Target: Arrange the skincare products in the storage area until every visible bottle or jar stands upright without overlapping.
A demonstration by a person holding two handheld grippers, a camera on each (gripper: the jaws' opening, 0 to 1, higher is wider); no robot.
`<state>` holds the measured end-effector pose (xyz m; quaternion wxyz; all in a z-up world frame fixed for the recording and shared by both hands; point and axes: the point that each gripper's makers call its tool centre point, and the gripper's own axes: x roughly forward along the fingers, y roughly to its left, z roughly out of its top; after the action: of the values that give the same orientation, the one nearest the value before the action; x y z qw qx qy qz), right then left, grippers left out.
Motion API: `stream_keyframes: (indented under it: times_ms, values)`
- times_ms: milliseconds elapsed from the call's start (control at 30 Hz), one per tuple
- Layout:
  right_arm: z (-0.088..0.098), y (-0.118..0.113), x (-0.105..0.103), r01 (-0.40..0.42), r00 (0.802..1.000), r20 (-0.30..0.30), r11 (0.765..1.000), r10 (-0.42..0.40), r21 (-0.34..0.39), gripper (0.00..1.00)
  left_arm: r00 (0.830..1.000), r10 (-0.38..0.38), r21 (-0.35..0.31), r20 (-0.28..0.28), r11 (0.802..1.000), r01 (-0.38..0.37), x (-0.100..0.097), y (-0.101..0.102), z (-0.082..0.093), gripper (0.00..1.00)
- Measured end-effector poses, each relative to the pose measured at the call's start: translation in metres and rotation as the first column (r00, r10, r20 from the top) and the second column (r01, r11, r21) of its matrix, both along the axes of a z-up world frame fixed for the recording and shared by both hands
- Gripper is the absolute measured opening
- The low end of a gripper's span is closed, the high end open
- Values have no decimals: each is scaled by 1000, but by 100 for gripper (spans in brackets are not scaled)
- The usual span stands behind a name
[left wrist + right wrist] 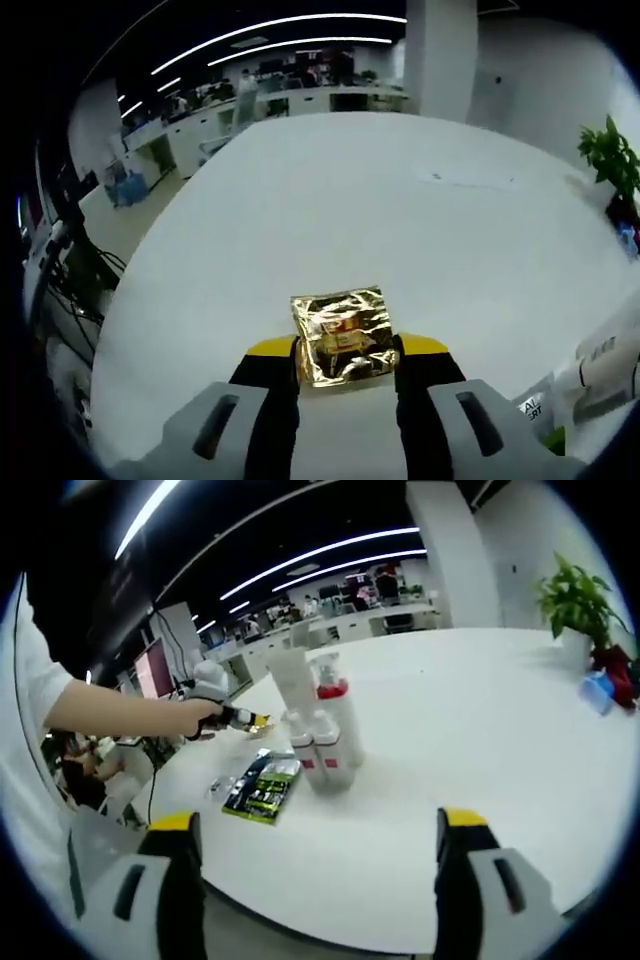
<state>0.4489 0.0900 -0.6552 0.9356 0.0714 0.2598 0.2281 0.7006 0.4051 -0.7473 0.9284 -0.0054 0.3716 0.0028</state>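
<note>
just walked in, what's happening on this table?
A person is working with two handheld grippers at a white table. The left gripper is shut on a gold foil sachet, held above the tabletop. The right gripper is open and holds nothing. Several white bottles stand upright in a cluster, with a green packet lying flat beside them.

open-plan office | desk rows (290,100) | ceiling light strips (320,555) | potted plant (575,605)

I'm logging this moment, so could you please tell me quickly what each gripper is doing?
Left gripper: shut on the gold foil sachet.
Right gripper: open, holding nothing.
</note>
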Motion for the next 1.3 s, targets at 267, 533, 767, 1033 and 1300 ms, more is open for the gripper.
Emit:
stream_keyframes:
  times_ms: [267, 533, 767, 1033, 1300]
  values:
    - [2, 0, 0, 0, 1000, 10, 1000, 0, 1, 98, 1000, -21, 4, -8, 1000, 21, -18, 5, 2, 34]
    - [4, 1, 0, -2, 1000, 22, 1000, 2, 0, 98, 999, -41, -3, -18, 999, 41, -47, 2, 6, 34]
    - [5, 2, 0, -10, 999, 31, 1000, 10, -3, 98, 998, -36, -28, -51, 999, 35, -81, -2, -6, 35]
    - [6, 3, -1, -16, 999, 37, 1000, 16, -4, 98, 997, -48, -25, -67, 999, 46, -103, -14, -11, 35]
    - [6, 3, -1, -17, 999, 41, 1000, 17, -6, 98, 995, -49, -29, -84, 998, 47, -114, -22, -16, 35]
